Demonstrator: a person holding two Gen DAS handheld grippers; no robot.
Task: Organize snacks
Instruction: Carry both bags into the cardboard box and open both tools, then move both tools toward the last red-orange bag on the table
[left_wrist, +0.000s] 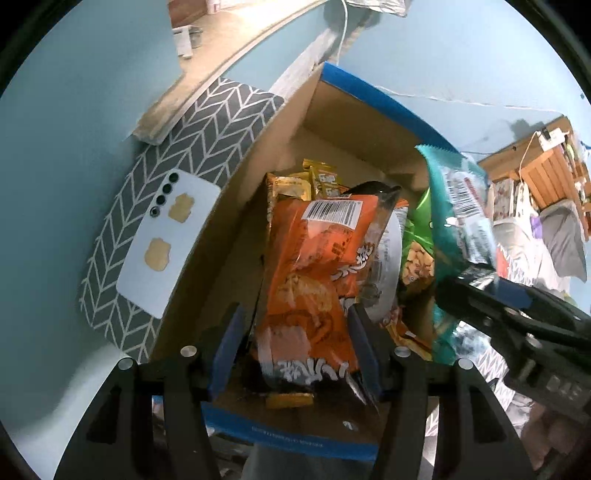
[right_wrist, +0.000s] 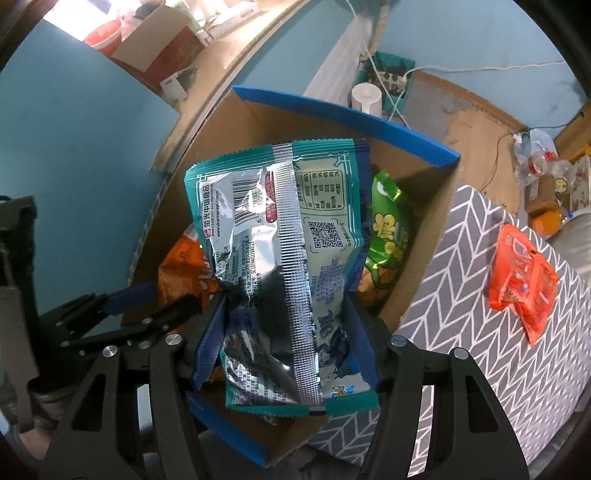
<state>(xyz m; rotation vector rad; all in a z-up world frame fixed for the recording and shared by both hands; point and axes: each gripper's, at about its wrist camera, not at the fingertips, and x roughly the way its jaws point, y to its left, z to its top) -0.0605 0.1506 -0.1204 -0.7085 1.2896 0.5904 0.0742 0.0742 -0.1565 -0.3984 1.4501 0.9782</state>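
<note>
An open cardboard box with a blue rim (left_wrist: 369, 92) (right_wrist: 332, 107) holds several snack packs. An orange bag with a barcode (left_wrist: 314, 266) stands upright inside it, between the fingers of my left gripper (left_wrist: 295, 325). The right pad touches the bag, while a small gap shows at the left pad, so this gripper is open. My right gripper (right_wrist: 286, 317) is shut on a teal and silver bag (right_wrist: 280, 240), creased at the pads and hanging over the box. In the left wrist view that teal bag (left_wrist: 454, 206) hangs at the box's right side.
A green bag (right_wrist: 388, 229) and small yellow packets (left_wrist: 317, 181) lie in the box. A pale phone (left_wrist: 166, 240) rests on the grey chevron cloth (left_wrist: 207, 122) left of the box. A red-orange packet (right_wrist: 521, 280) lies on that cloth (right_wrist: 480, 369) to the right.
</note>
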